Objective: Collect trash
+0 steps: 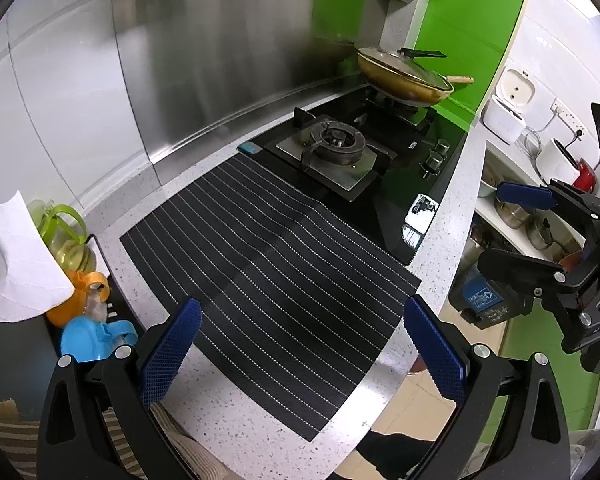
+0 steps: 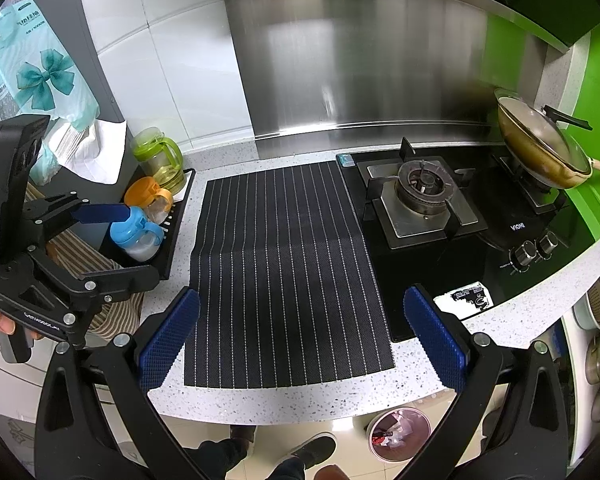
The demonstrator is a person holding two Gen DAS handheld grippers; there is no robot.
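1. The left gripper (image 1: 302, 344) hangs over the near edge of the speckled countertop (image 1: 236, 404), jaws spread wide with nothing between the blue pads (image 1: 171, 354); in the right wrist view it appears at the left edge (image 2: 100, 216), held by a hand (image 2: 4, 322).
2. The right gripper (image 2: 300, 340) is likewise spread wide and empty, above the counter's front edge; the left wrist view shows it at the far right (image 1: 540, 216).
3. Below the counter edge, on the tiled floor, stands a pink trash bin (image 2: 400, 434) holding scraps of trash; a person's shoes (image 2: 312, 450) stand just beside it.
4. A black pinstriped mat (image 2: 284, 276) lies flat on the countertop between the two grippers, with nothing on it.
5. Left of the mat, a black rack (image 2: 172, 240) holds a blue-lidded jar (image 2: 138, 234), an orange-lidded jar (image 2: 150, 196) and a green-lidded oil jug (image 2: 160, 158); a tissue pack (image 2: 40, 76) stands behind.
6. Right of the mat sits a black gas hob (image 2: 480, 248): the near burner (image 2: 422, 186) is bare, two knobs (image 2: 534, 250) face front.
7. On the far burner rests a lidded frying pan (image 2: 540, 144), before a steel backsplash (image 2: 360, 64).
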